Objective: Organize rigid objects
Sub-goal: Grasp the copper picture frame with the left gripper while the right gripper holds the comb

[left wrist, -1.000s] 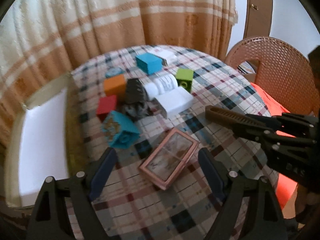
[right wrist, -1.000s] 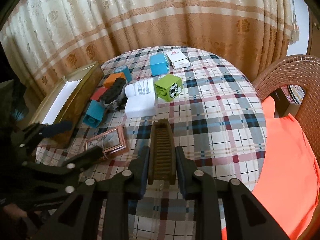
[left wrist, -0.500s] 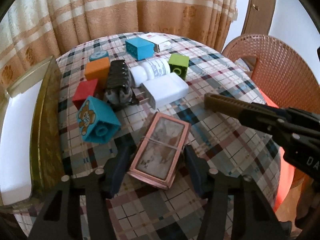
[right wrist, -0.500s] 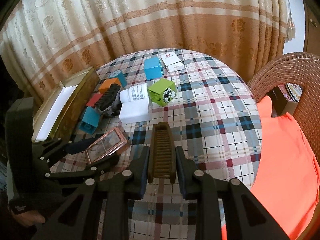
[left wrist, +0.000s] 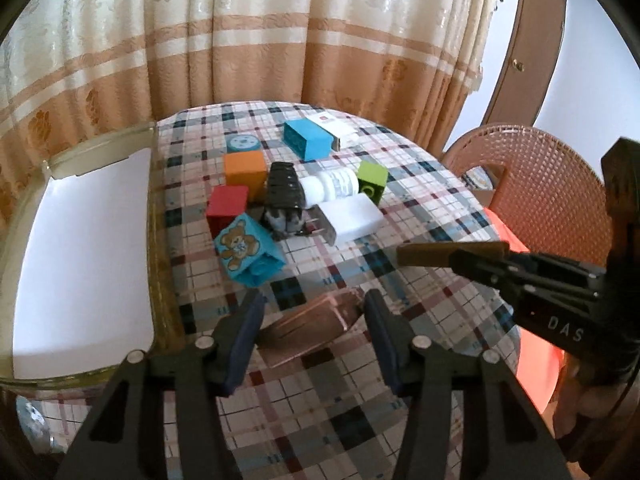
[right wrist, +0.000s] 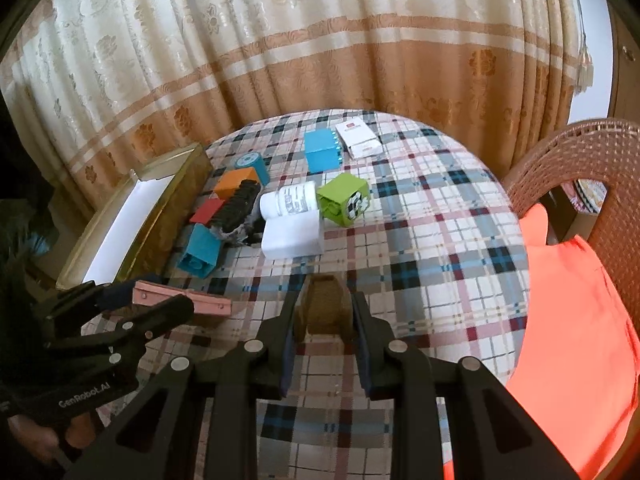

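Observation:
My left gripper [left wrist: 314, 312] is shut on a flat pink case [left wrist: 312, 326], held tilted above the checked table [left wrist: 420, 200]; it also shows in the right wrist view [right wrist: 182, 300]. My right gripper [right wrist: 324, 320] is shut on a brown ribbed comb-like piece [right wrist: 324, 308], also seen in the left wrist view [left wrist: 448, 252]. On the table lie a bear-print blue block [left wrist: 246, 250], red block [left wrist: 228, 208], orange block [left wrist: 245, 168], black ribbed object [left wrist: 282, 188], white bottle [left wrist: 330, 186], white charger [left wrist: 348, 222], green block [left wrist: 372, 180] and blue box [left wrist: 308, 138].
A gold-rimmed open box with a white inside [left wrist: 80, 240] stands at the table's left edge. A white card box [right wrist: 358, 140] and a blue round piece [left wrist: 242, 144] lie at the far side. A wicker chair [left wrist: 552, 184] with an orange cushion [right wrist: 572, 320] is at the right. Curtains hang behind.
My left gripper closed on the pink case and lifted it off the table, tilting it. My right gripper stayed shut on the brown piece and hardly moved.

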`<state>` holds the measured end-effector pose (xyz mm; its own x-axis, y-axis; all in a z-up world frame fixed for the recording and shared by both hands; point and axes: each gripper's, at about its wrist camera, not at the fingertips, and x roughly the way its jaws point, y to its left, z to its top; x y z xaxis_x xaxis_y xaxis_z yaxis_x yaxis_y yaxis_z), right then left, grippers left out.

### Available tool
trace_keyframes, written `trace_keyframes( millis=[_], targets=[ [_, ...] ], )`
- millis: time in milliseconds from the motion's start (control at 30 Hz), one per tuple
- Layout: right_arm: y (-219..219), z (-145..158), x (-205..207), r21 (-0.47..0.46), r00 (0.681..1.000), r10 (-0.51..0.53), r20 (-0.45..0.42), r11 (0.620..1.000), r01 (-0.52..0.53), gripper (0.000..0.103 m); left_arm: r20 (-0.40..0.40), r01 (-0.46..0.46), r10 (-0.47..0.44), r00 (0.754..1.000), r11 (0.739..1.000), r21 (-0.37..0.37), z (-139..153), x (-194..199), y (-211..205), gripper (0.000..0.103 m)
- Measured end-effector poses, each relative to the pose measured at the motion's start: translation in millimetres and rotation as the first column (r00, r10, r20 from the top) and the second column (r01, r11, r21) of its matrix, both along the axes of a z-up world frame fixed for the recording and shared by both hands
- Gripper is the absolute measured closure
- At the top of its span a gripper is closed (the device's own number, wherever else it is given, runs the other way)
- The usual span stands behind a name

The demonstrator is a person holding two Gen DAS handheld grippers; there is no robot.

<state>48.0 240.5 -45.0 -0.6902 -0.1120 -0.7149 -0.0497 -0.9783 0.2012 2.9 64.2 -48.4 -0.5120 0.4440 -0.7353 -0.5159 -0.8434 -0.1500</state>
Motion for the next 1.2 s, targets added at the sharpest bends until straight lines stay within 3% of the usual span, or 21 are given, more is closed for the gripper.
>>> trace_keyframes(
  millis=[333,567,833,1000,1100,1200],
  targets=[
    [-2,11,4,0.007,0.999,-0.003,-0.039,1.0,0.003,0.076,0.019,0.02,-0.02,1.0,1.0,0.015,-5,3,2,0.052],
    [-5,11,6,0.014,0.999,0.004,-0.043,1.0,-0.003,0.076,0.113,-0.008,0.013,0.994,0.999,-0.047,-29,-2,10,0.052],
    [1,9,10,0.002,0.999,0.015,-0.035,1.0,-0.015,0.075,0.123,0.008,0.004,0.992,0.995,-0.095,-38,1,14,0.046],
    [3,-6,25,-0.004,0.999,0.035,0.022,0.999,-0.035,0.075,0.101,0.02,-0.008,0.995,0.993,-0.119,-38,6,15,0.045],
    [7,-25,31,-0.029,0.997,0.029,0.071,0.999,-0.027,0.074,0.084,0.028,-0.018,0.996,0.993,-0.112,-38,9,15,0.056],
    [7,-29,30,-0.038,0.997,0.034,0.066,0.999,-0.032,0.073,0.092,0.022,-0.013,0.996,0.995,-0.095,-37,8,12,0.057]
  ],
)
